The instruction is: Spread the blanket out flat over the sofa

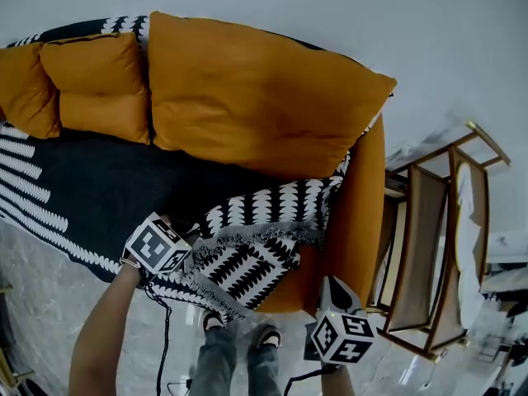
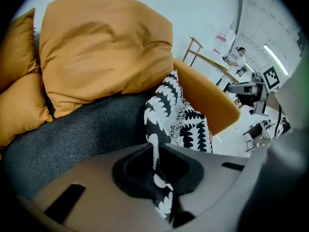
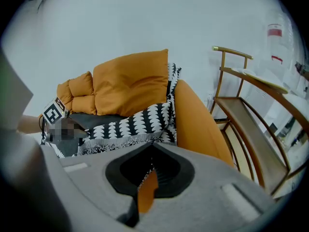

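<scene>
A black-and-white patterned blanket (image 1: 247, 262) with a fringed edge lies bunched on the seat by the right arm of the orange sofa (image 1: 359, 213). The rest of it lies over the seat to the left. My left gripper (image 1: 186, 256) is shut on a fold of the blanket (image 2: 178, 115), and fabric runs pinched between its jaws (image 2: 155, 151). My right gripper (image 1: 330, 285) hangs in front of the sofa arm, just right of the fringe. In the right gripper view its jaws (image 3: 151, 166) meet at the tips. Orange shows through the slit. I cannot tell whether any fringe is caught.
Large orange cushions (image 1: 247, 89) lean against the sofa back. A wooden chair frame (image 1: 429, 246) stands close to the right of the sofa arm. The person's feet (image 1: 239, 328) stand on the marble floor at the sofa's front edge. A white wall is behind.
</scene>
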